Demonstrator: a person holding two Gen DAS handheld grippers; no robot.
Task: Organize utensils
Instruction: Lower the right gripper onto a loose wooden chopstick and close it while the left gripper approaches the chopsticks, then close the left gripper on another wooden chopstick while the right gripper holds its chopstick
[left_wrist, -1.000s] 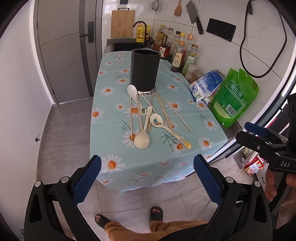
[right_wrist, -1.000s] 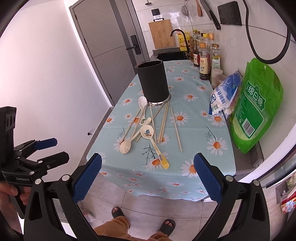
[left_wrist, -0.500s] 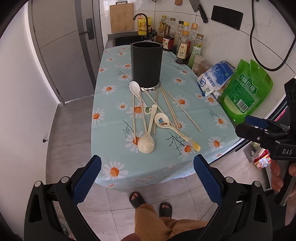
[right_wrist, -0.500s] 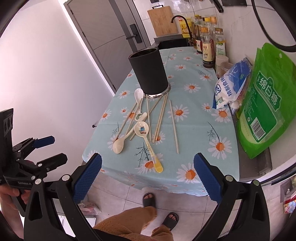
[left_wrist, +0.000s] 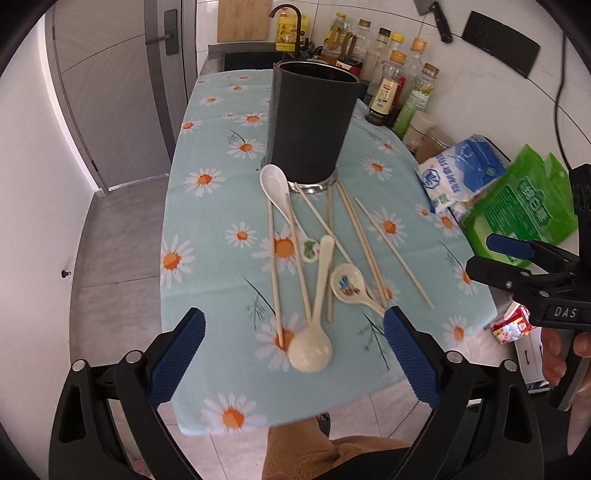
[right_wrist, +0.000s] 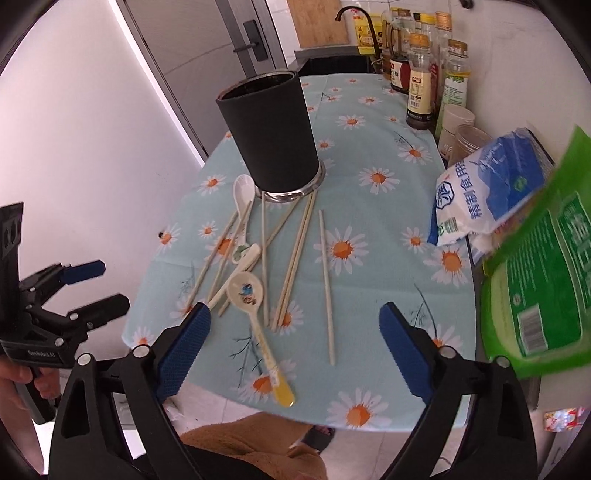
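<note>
Between the left tool's (left_wrist: 293, 350) wide-spread blue pads, nothing gripped yet; right tool (right_wrist: 293, 341) likewise gaping and empty, poised at the desk's (left_wrist: 207, 229) near edge. Directly ahead, the cream spoon (left_wrist: 312, 343), bowl nearest, handle running away toward the black holder (left_wrist: 310, 125). Best bet: drop low, straddle that slim handle just behind the bowl, close square across it, avoid catching the chopsticks (left_wrist: 275, 273) lying alongside and under. Beside it, a cartoon-printed spoon (right_wrist: 245, 291) with a yellow-tipped handle pointing off the near edge; a white spoon (left_wrist: 275, 182) resting against the holder's steel base. Pale chopsticks fanned loosely, several crossing. Holder upright, open-topped, apparently empty.
</note>
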